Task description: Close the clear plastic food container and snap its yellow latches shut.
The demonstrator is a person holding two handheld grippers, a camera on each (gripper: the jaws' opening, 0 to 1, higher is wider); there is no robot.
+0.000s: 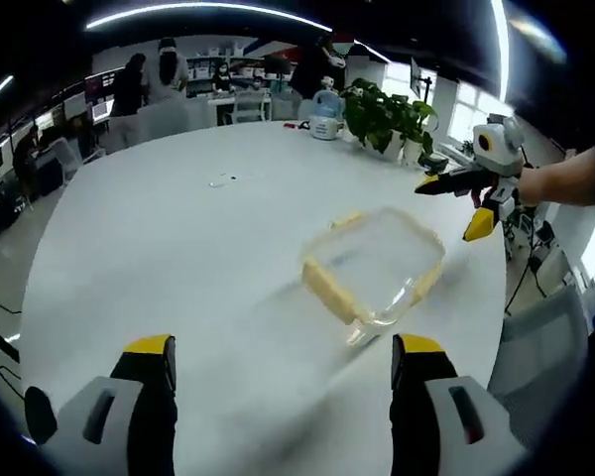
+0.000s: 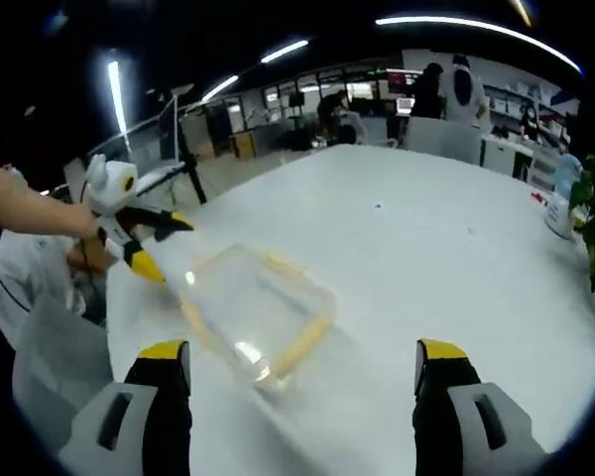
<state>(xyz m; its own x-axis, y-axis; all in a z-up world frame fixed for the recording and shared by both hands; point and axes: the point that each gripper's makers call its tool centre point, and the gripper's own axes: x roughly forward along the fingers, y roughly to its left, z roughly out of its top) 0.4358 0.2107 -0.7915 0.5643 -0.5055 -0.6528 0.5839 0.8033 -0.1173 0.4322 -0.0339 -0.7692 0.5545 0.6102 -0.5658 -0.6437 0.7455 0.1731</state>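
Wide white round table, reaching back to desks and standing people in an open office. Leafy green plant at the far edge, a pale blue jug just beside it.

Out on the bare top, near one edge: clear plastic food container, blurred, lid apparently lying on it, yellow latches along its sides. Seated or clipped, cannot tell through the blur.

Left gripper spread wide, holding nothing, well short of the container. Right gripper likewise wide apart and empty, box ahead of its jaws. Each tool visible in the other's view, raised off to the side of the container, not touching it.

Judged step: the approach, neither latch worked yet. Next move likely calls for bringing both tools down at opposite sides, steadying the lid square on the base, then pressing a yellow latch until it snaps.
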